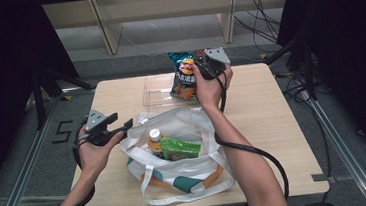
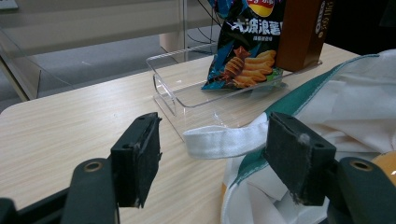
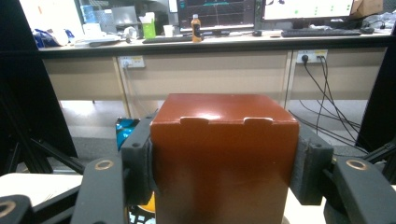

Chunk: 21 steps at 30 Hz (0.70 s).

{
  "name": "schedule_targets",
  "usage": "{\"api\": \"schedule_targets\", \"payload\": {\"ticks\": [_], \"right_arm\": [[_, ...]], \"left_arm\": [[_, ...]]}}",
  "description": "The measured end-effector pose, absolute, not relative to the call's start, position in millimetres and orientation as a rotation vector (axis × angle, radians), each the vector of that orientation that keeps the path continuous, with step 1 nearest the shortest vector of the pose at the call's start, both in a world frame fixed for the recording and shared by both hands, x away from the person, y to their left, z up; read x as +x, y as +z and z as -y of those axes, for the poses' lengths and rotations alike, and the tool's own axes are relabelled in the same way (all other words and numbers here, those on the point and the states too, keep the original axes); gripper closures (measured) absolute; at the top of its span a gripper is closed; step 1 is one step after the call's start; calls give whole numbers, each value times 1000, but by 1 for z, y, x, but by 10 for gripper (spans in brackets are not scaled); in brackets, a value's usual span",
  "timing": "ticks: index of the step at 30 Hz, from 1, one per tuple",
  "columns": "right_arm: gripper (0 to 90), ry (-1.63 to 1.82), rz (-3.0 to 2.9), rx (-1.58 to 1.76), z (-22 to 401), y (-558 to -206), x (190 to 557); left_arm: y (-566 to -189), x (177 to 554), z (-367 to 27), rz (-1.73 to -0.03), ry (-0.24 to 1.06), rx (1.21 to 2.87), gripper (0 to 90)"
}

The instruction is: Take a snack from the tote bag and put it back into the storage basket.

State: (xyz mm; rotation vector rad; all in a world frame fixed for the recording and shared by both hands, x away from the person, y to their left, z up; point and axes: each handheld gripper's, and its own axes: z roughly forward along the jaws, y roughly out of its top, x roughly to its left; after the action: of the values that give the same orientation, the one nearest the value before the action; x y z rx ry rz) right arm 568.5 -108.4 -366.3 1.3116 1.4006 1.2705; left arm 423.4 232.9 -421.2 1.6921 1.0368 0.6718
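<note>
The right tongs (image 3: 224,163) are clamping a brown box (image 3: 224,158) over the clear tray (image 2: 187,95). The left tongs (image 2: 219,158) are gaping empty beside the tote bag (image 1: 172,121). Packing is seemingly partway: bottle (image 1: 154,138) and green carton (image 1: 181,149) are sitting inside, chip bag (image 1: 183,75) waiting.

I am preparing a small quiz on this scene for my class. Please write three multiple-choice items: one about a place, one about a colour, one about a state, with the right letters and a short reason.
1. Where does the chip bag stand?
A. in the clear tray
B. inside the tote bag
C. on the floor

2. What colour is the box between the right gripper's jaws?
A. white
B. brown
C. blue

3. How is the left gripper?
A. shut on a bottle
B. shut on the chip bag
C. open

Answers: 1 A, its base rests within the tray walls; 2 B, its lid and front are reddish brown; 3 C, its jaws stand wide apart beside the tote bag's white strap.
</note>
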Motion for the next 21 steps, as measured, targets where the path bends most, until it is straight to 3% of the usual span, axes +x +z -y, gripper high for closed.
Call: {"api": "schedule_targets", "payload": {"ticks": [21], "right_arm": [[385, 1244, -1461, 1333, 106, -378, 572]], "left_arm": [[-421, 424, -233, -1038, 673, 1695, 347]]}}
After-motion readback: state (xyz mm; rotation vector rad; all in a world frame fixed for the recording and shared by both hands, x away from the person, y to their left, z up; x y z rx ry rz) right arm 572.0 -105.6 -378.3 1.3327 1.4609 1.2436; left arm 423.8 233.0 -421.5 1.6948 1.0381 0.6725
